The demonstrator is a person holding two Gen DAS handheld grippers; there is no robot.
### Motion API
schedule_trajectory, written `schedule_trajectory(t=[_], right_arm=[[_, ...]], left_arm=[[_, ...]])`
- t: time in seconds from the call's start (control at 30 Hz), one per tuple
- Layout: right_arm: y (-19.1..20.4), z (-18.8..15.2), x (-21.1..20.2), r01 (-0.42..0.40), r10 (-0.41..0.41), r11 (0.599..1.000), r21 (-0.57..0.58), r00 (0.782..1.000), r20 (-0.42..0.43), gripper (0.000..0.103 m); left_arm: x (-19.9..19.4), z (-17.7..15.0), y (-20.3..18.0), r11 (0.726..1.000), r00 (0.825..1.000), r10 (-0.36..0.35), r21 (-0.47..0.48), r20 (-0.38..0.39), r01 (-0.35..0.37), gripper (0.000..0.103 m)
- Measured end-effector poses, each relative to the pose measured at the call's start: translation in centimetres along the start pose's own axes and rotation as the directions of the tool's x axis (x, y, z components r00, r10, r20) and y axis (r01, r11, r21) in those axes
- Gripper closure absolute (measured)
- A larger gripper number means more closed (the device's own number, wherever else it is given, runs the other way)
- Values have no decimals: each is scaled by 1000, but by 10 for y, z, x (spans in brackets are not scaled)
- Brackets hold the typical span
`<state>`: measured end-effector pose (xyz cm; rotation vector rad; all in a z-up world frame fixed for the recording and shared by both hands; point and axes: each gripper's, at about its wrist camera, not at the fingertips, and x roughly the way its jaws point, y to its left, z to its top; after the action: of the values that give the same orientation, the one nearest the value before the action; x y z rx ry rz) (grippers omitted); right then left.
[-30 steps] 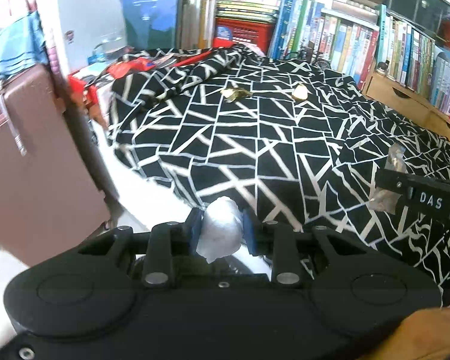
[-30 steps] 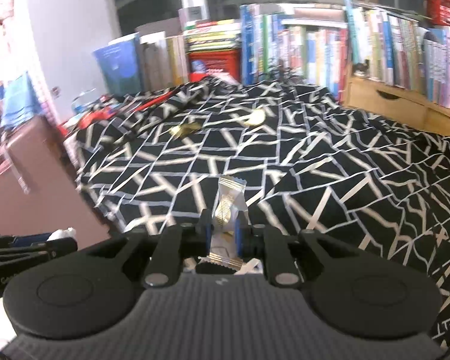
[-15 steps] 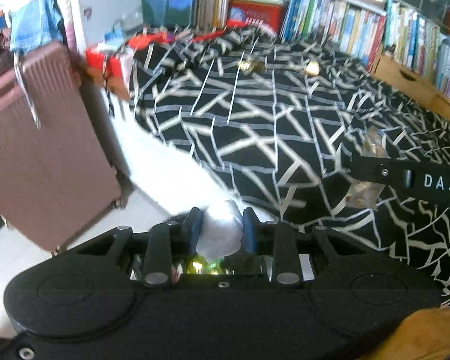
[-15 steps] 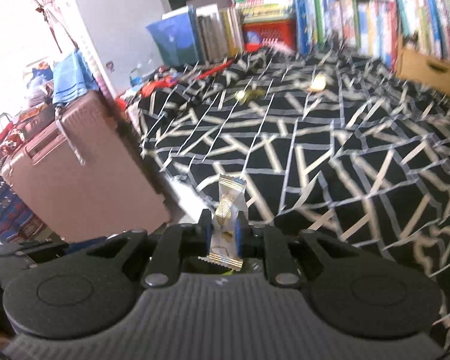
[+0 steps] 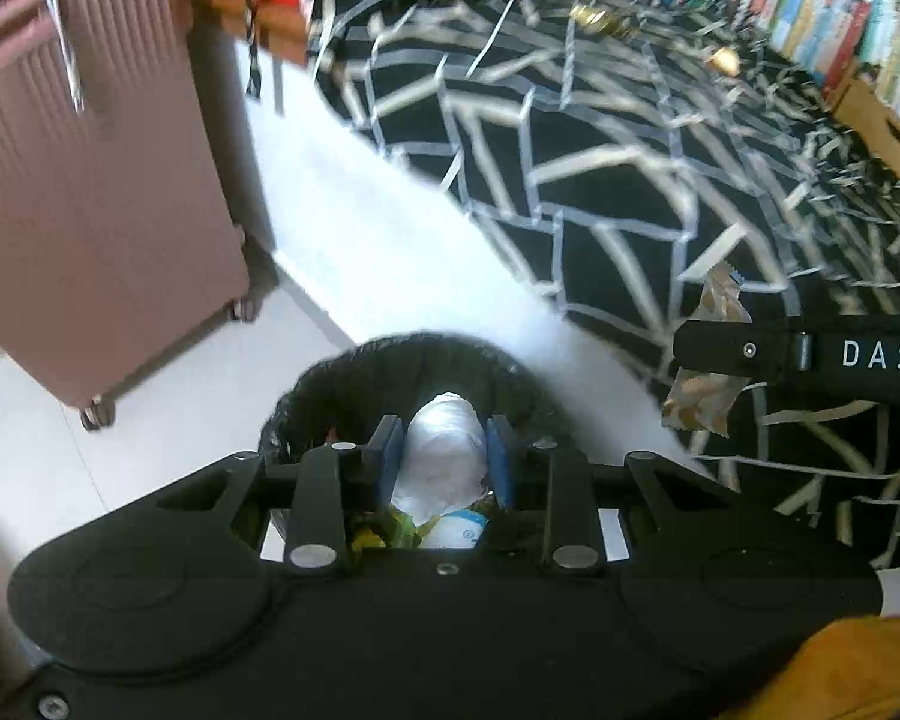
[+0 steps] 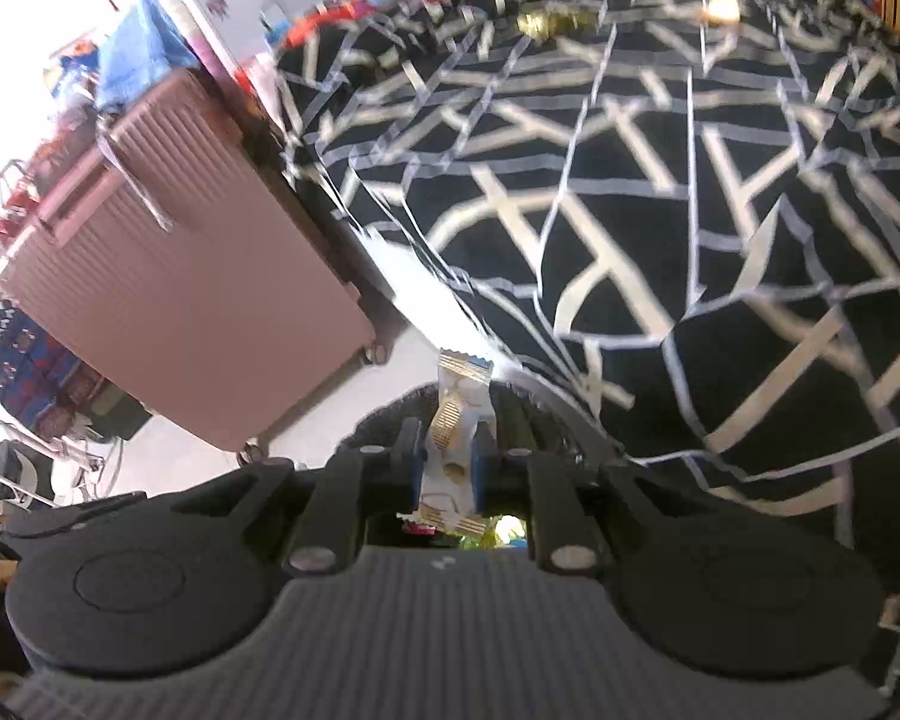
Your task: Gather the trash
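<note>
My left gripper [image 5: 445, 456] is shut on a crumpled white tissue wad [image 5: 444, 456] and hangs over a bin lined with a black bag [image 5: 330, 390] on the floor, with coloured litter showing inside. My right gripper [image 6: 445, 462] is shut on a white and gold snack wrapper [image 6: 456, 414], which stands up between the blue pads above the same black bin rim [image 6: 390, 414]. In the left wrist view the right gripper's finger [image 5: 810, 354] and its wrapper [image 5: 705, 396] show at the right. Two gold wrappers [image 5: 594, 18] [image 5: 723, 60] lie far back on the bed.
A bed under a black cover with white lines [image 5: 600, 138] fills the right side. A pink suitcase [image 5: 90, 192] stands on the white floor at the left, close to the bin. Books [image 5: 810, 6] line the wall behind the bed.
Both grippers have dropped and tipped downward, away from the bed top. The black bin has come into view under them. Each still holds its piece of trash.
</note>
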<state>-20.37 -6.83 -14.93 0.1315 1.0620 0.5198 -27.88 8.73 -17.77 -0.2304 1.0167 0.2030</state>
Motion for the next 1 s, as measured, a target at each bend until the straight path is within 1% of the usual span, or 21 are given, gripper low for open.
schedule_trajectory(t=[0.13,0.23,0.3,0.33,0.37,0.4,0.43,0.5,0.57,0.67,0.73,0.8,0.87,0.93,1.0], right_arm=[[-5,-14,43,26,-24,998,51,999,-39,83],[-7,-23,71,38,-34,998,60,997,-67,82],[-9,-28,89,43,-38,997,64,996,-83,78],[-11,-30,96,47,-42,997,65,995,-88,78],[-13,-33,104,54,-48,996,67,995,-92,75],[-14,-35,108,61,-54,996,70,994,-96,60],[-14,-36,114,64,-57,995,74,993,-99,57],[-19,-38,122,65,-56,994,84,993,-99,48],[-21,-40,127,65,-55,994,90,993,-102,44],[-21,-41,131,69,-58,993,95,992,-109,41],[-20,-40,129,71,-60,993,99,992,-113,41],[-16,-36,125,73,-62,993,96,992,-113,38],[-12,-32,117,72,-62,993,92,992,-108,37],[-7,-27,106,74,-66,994,84,993,-98,35],[-1,-20,93,77,-71,994,79,994,-83,34]], left_arm=[[44,-12,14,1000,999,5,25,-40,-4,74],[72,-17,27,1000,998,-20,-3,-65,20,74],[87,-21,32,1000,997,-27,-10,-73,27,74],[96,-24,34,1000,997,-25,-12,-78,24,73],[103,-26,36,1000,996,-22,-14,-82,20,71],[110,-28,37,1000,996,-17,-16,-87,16,69],[116,-30,38,1000,996,-16,-17,-93,14,62],[124,-33,39,1000,995,-17,-22,-99,15,56],[129,-35,39,999,995,-21,-27,-101,19,48],[134,-35,40,999,994,-15,-36,-108,12,43],[134,-32,41,999,993,-12,-47,-117,6,41],[128,-27,41,998,993,-17,-54,-117,11,38],[119,-20,39,999,994,-20,-52,-110,14,29],[106,-11,36,999,995,-16,-41,-96,12,27],[92,-2,32,999,996,-17,-29,-85,15,26]])
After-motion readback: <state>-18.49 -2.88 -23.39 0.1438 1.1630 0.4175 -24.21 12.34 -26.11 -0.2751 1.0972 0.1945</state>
